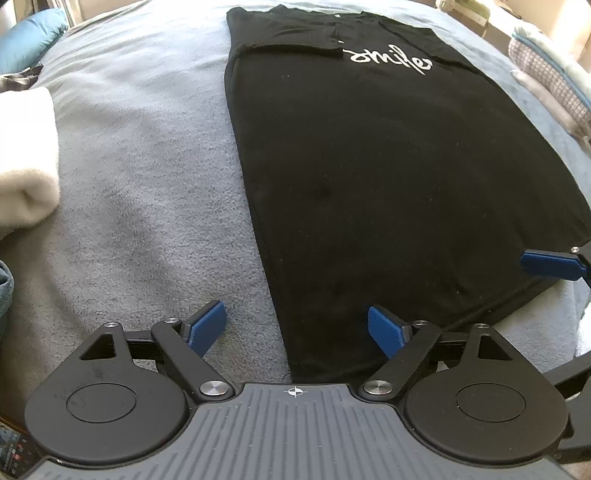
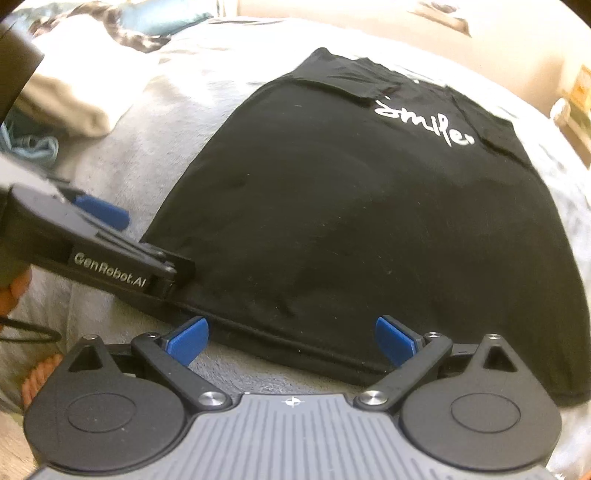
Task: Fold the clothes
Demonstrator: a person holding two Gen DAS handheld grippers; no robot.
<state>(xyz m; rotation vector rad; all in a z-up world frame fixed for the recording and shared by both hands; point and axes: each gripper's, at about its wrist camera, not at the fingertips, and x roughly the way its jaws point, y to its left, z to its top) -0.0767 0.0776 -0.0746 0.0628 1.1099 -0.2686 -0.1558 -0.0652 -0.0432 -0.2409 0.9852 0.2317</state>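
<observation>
A black T-shirt [image 1: 388, 177] with white "smile" lettering lies flat on a grey blanket [image 1: 140, 206], sleeves folded in over the chest. My left gripper [image 1: 295, 328] stands open at the shirt's near left corner, one pad over the blanket and the other over the cloth. In the right wrist view the same shirt [image 2: 351, 221] fills the middle. My right gripper [image 2: 290, 341] is open over the near hem, with the hem lying between its pads and nothing pinched. One blue finger [image 1: 550, 264] of the right gripper shows at the shirt's right edge.
A white folded cloth [image 1: 26, 155] and a blue pillow [image 1: 33, 33] lie at the left. Stacked folded clothes [image 1: 546, 77] sit at the far right. The left gripper's black body [image 2: 110, 266] crosses the left side, and a bare foot [image 2: 37, 373] shows below it.
</observation>
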